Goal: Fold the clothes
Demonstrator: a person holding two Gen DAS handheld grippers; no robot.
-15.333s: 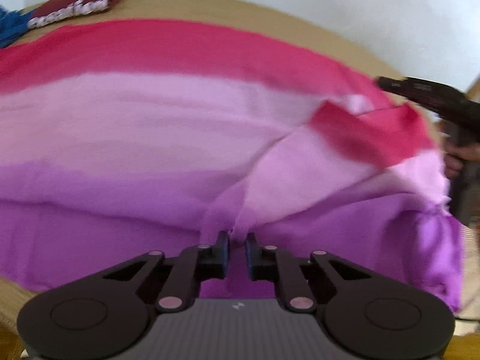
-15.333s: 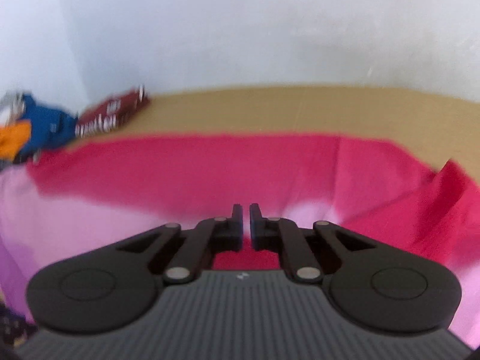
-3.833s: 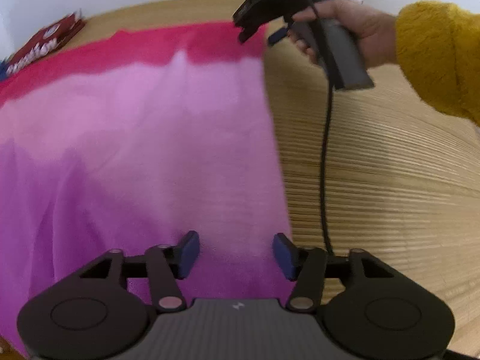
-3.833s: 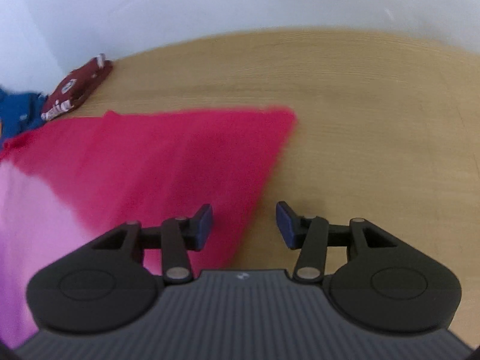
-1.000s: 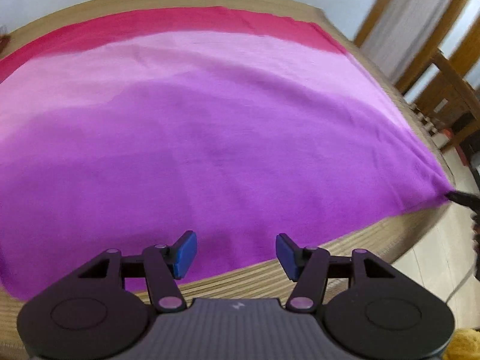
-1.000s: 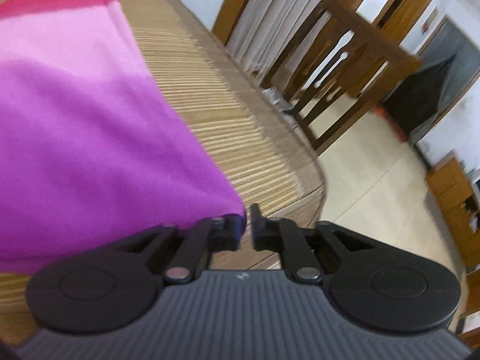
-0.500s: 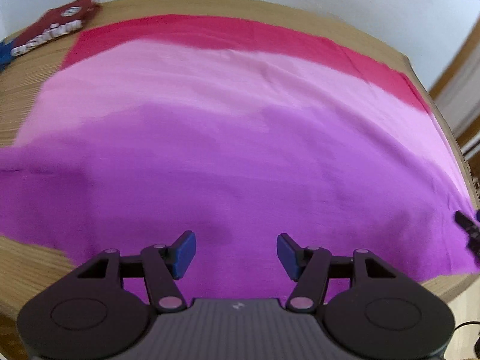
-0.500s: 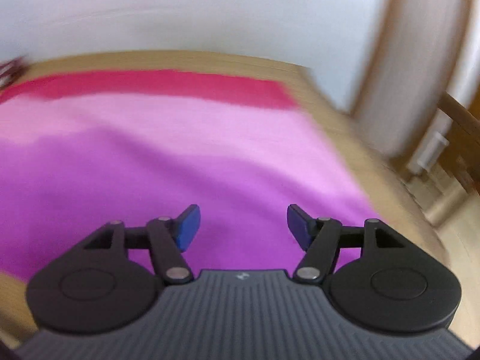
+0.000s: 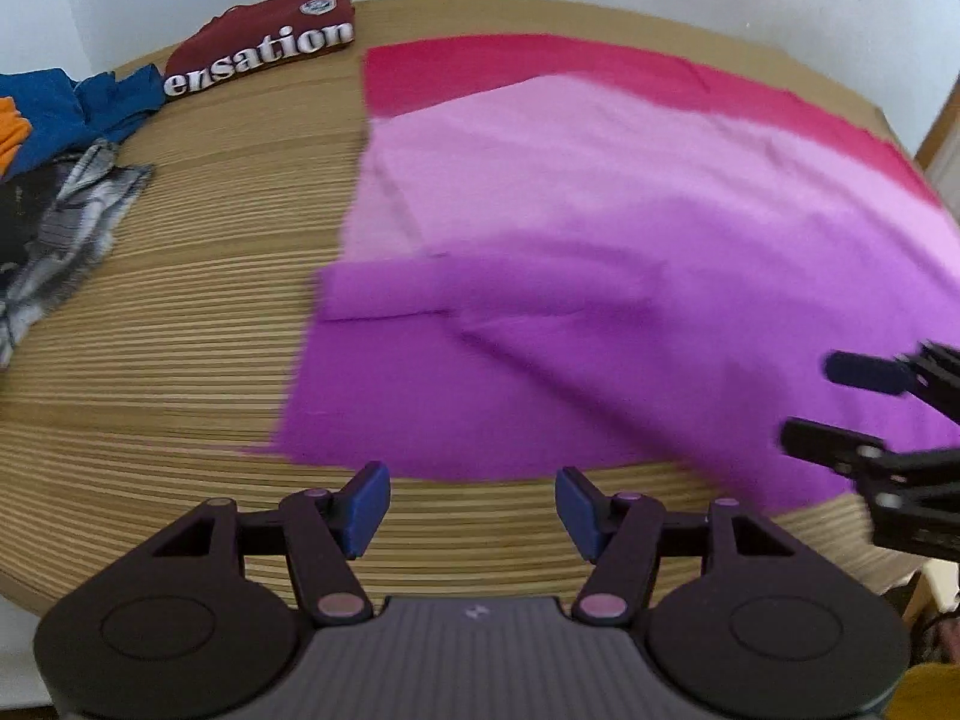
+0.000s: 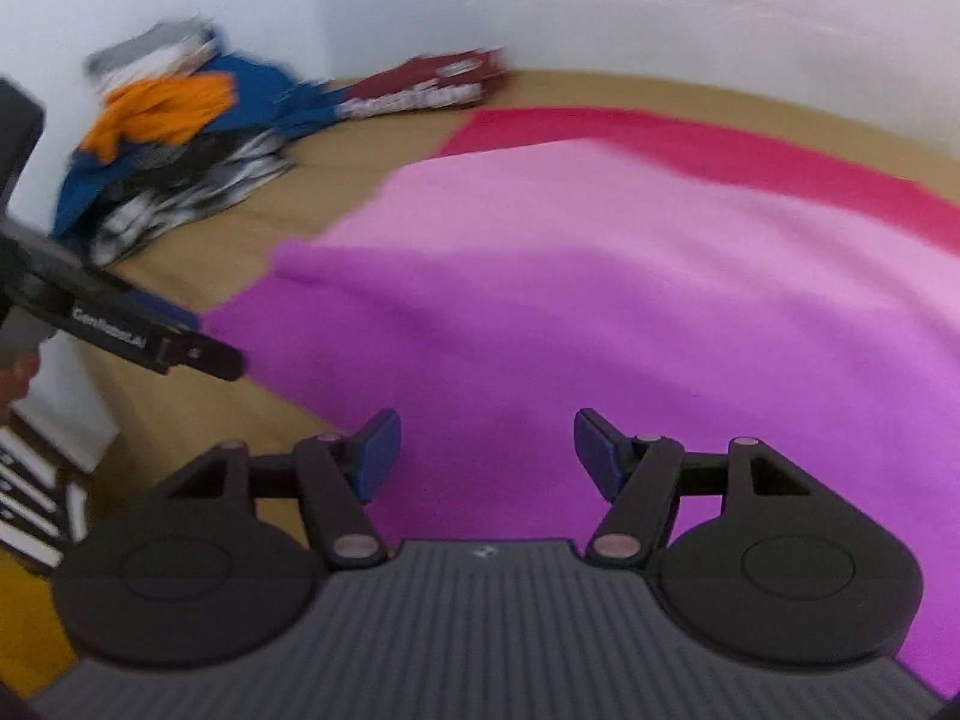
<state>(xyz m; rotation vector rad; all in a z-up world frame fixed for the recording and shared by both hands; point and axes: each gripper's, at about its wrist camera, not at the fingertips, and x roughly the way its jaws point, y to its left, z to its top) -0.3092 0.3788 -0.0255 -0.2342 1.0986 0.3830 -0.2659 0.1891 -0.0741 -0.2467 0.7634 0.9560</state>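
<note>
One cloth (image 9: pixel 600 276) was seen spread flat on the slatted wooden worktop (image 9: pixel 156 348), banded in three colours: red at the far edge, pale pink in the middle, purple nearest the claws. On its left side a purple flap was folded over onto the cloth, and a faint crease ran across the pink band. Its near purple edge lay just ahead of the left claw (image 9: pixel 473 504), whose blue-padded fingers were spread wide, held nothing, and hovered over bare slats. In that view the right claw (image 9: pixel 840 402) was seen at the right, over the cloth's near right part, its fingers likewise parted and empty.

From the right wrist, the right claw (image 10: pixel 485 450) was held low over the purple band, fingers spread apart with cloth (image 10: pixel 630 276) visible between them; whether the pads touched the fabric could not be told. The left claw (image 10: pixel 198 354) was seen at the left, pointing toward the cloth's near left corner.

Beyond the cloth's far left corner, one folded maroon garment (image 9: pixel 264 42) with white lettering lay on the worktop. Further left, well apart from the cloth, one loose pile (image 10: pixel 174 144) of clothes was seen, in which blue, orange and grey-black pieces could be counted. A white wall (image 10: pixel 600 0) stood behind the worktop.
</note>
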